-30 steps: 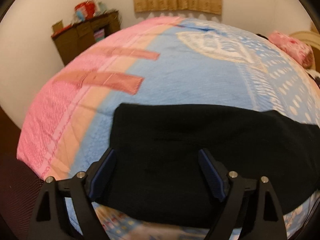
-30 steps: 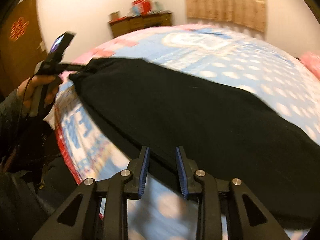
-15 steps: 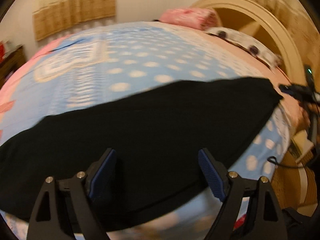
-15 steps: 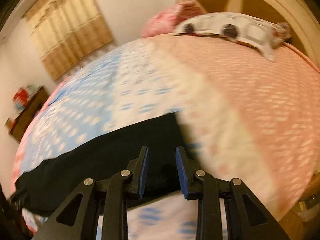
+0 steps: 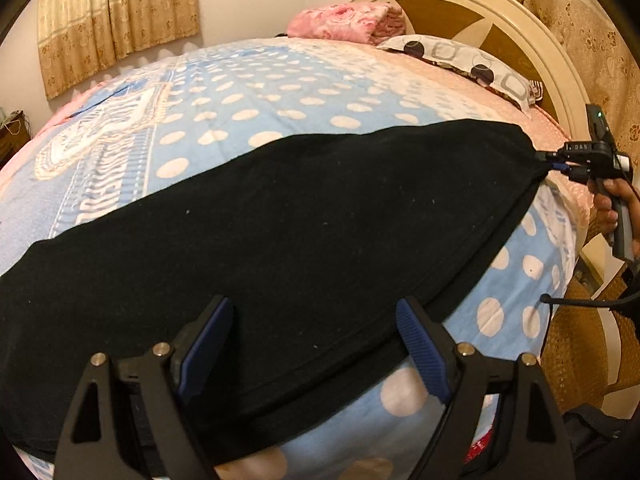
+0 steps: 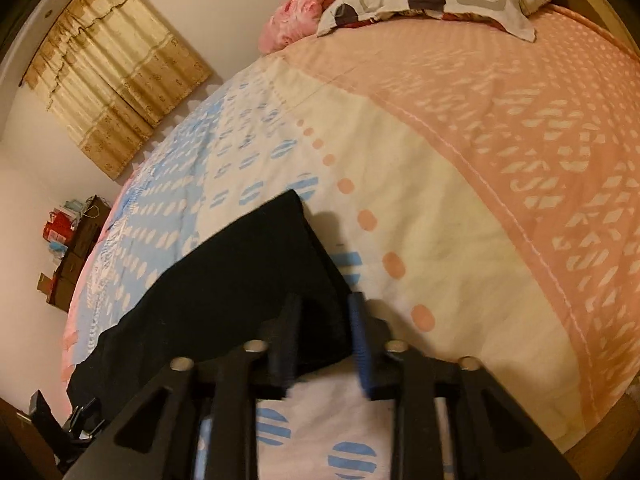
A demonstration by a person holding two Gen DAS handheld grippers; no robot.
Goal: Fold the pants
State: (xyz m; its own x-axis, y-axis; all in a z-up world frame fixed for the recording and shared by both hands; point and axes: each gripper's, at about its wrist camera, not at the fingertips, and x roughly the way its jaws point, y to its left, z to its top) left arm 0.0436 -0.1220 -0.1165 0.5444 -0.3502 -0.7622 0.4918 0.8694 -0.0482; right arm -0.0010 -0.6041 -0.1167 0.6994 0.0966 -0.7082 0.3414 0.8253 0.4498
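Black pants [image 5: 280, 220] lie stretched flat across the blue dotted bedspread [image 5: 248, 92]. My left gripper [image 5: 316, 340] is open wide, its blue pads above the near edge of the pants, holding nothing. My right gripper [image 6: 324, 336] has its jaws at the far corner of the pants [image 6: 240, 280], a narrow gap between the pads with black cloth in it. In the left wrist view the right gripper [image 5: 554, 166] shows at the pants' right corner, held by a hand.
A patterned pillow [image 5: 460, 56] and a pink folded blanket [image 5: 344, 20] lie by the curved headboard [image 5: 480, 4]. A wicker piece [image 5: 576, 340] stands to the bed's right. A dark dresser [image 6: 76, 240] stands by the far wall under curtains [image 6: 116, 64].
Both views swung toward the head of the bed. My right gripper moved along the pants to their far corner, and its jaws widened slightly around the cloth. The left gripper stayed open.
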